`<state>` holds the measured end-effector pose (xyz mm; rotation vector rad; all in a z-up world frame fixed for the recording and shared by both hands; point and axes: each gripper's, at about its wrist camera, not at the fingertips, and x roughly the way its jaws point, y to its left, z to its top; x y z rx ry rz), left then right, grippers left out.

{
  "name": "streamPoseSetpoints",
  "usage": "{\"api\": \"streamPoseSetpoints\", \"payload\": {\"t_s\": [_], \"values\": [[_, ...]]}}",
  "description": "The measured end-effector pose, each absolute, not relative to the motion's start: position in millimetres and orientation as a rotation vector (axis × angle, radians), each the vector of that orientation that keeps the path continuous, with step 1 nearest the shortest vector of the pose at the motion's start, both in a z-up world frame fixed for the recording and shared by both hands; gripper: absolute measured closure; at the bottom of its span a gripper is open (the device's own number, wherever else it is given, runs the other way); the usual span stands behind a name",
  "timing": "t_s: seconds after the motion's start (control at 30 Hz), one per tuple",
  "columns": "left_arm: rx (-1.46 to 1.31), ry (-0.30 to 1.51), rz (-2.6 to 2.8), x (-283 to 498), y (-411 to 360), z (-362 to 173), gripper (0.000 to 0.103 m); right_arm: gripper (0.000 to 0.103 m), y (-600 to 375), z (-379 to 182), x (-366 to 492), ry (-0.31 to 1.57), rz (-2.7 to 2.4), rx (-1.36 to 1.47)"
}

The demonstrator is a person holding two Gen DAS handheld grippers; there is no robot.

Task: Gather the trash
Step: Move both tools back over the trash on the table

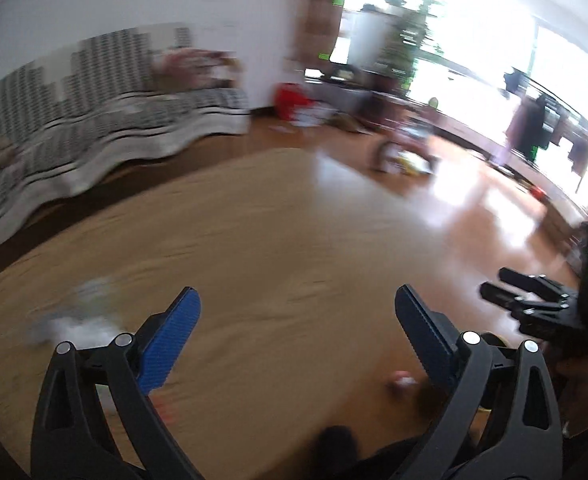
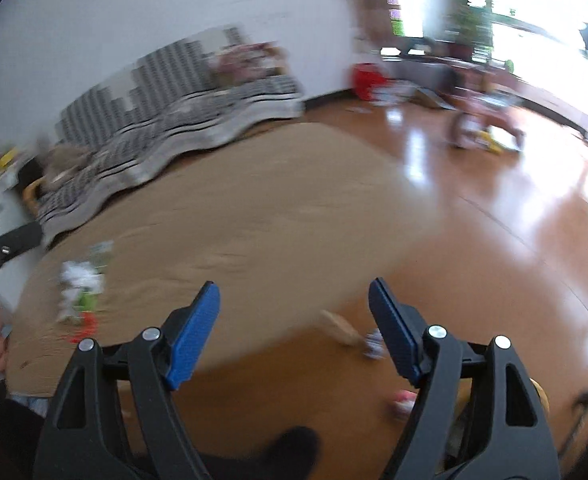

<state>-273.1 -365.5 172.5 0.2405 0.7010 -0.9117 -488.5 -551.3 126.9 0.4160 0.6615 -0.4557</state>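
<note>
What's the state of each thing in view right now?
left tongs: open, nothing between the pads
right tongs: open, nothing between the pads
trash pile: loose on the rug, uncollected, blurred
tan rug: flat on the wood floor
small pink item: on the floor, too blurred to identify
patterned sofa cover: draped over the sofa

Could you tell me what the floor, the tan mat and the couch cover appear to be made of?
The floor looks like glossy polished wood or laminate: orange-brown, with bright window glare. The tan mat looks like matte woven fabric or short pile: no shine, faint ripples. The couch cover seems to be soft draped cloth in a grey-and-white check, hanging in waves. Blur leaves each uncertain.
</note>
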Motion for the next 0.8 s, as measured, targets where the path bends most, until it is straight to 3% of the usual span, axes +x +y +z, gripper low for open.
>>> {"api": "streamPoseSetpoints", "payload": {"t_s": [0.2, 0.37, 0.63, 0.8], "values": [[0.140, 0.759, -0.614, -181, -223, 145, 0.008, 0.029, -454, 130, -347, 0.726, -0.191, 0.351], [0.030, 0.843, -0.544, -144, -161, 100, 0.008, 0.029, -387, 104, -270, 0.799, -0.041, 0.296], [-0.019, 0.921, -0.581, -119, -153, 57, 0.008, 0.032, -322, 37, -226, 0.941, 0.067, 0.195], [0.022, 0.956, -0.601, -115, -170, 37, 0.008, 0.046, -314, 24, -226, 0.974, 0.063, 0.125]]}}
